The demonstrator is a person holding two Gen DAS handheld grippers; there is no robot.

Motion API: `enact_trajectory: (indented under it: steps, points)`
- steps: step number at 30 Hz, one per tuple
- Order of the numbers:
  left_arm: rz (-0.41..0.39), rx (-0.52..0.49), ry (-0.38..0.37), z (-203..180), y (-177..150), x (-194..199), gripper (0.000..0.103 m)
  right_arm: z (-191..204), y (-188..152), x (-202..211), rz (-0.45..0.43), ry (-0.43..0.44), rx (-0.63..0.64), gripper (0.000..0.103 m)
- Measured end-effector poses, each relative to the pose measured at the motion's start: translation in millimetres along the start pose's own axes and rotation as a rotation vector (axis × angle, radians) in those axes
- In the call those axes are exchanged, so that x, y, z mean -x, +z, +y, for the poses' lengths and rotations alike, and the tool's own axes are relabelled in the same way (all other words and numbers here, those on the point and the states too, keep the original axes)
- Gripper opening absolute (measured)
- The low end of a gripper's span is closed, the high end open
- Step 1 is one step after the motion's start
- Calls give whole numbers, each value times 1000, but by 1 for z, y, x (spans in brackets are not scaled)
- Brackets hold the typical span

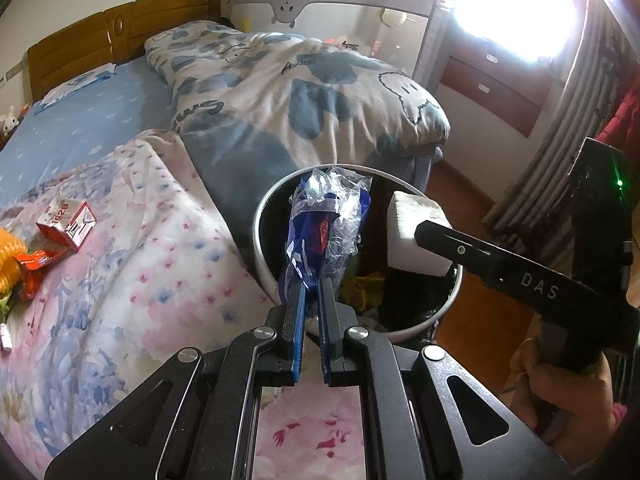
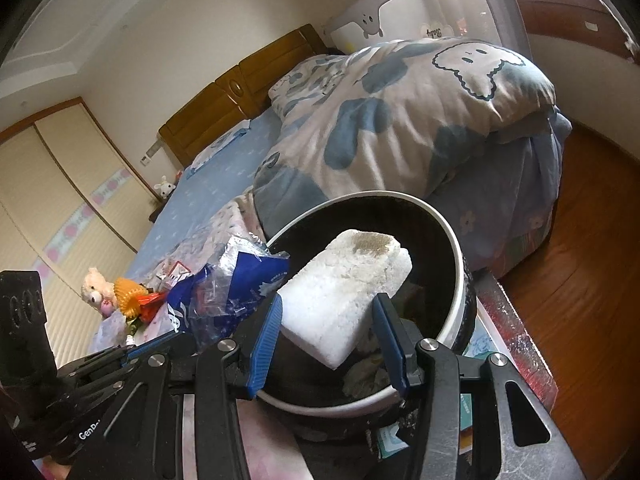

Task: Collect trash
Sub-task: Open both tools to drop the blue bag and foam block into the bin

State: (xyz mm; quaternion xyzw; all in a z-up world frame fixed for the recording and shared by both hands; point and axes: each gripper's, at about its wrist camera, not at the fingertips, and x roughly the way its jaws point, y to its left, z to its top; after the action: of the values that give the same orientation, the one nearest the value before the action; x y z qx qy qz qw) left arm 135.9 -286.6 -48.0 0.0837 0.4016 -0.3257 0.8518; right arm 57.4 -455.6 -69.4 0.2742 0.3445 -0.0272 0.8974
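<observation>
My left gripper (image 1: 313,286) is shut on a blue and clear plastic wrapper (image 1: 326,220) and holds it over the left side of the white-rimmed trash bin (image 1: 276,196). My right gripper (image 2: 328,312) is shut on a white foam block (image 2: 344,292) and holds it over the bin's opening (image 2: 460,256). The foam block (image 1: 416,236) and the right gripper's finger also show in the left wrist view. The wrapper also shows in the right wrist view (image 2: 236,284). The bin has a black liner with yellow and other scraps inside (image 1: 366,288).
The bin stands on the wood floor (image 2: 592,248) against the bed. On the floral blanket (image 1: 132,264) lie a red and white cigarette pack (image 1: 68,222), an orange wrapper (image 1: 34,268) and a yellow ridged object (image 1: 8,264). A folded quilt (image 1: 304,92) lies behind the bin.
</observation>
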Motion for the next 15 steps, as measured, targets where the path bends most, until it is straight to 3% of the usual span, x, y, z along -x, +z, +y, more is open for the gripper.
enact_trajectory:
  steps: [9,10,12,15]
  points:
    - [5,17,-8,0,5,-5,9,-5,6,-7,13,-22,1,51]
    - [11,22,-10,0,5,-5,11,-6,6,-7,16,-23,-1,51]
    - [16,33,-5,3,4,-7,30,-8,6,-9,21,-28,-7,54]
    - [16,54,3,9,-3,-5,35,-10,5,-8,19,-33,-20,64]
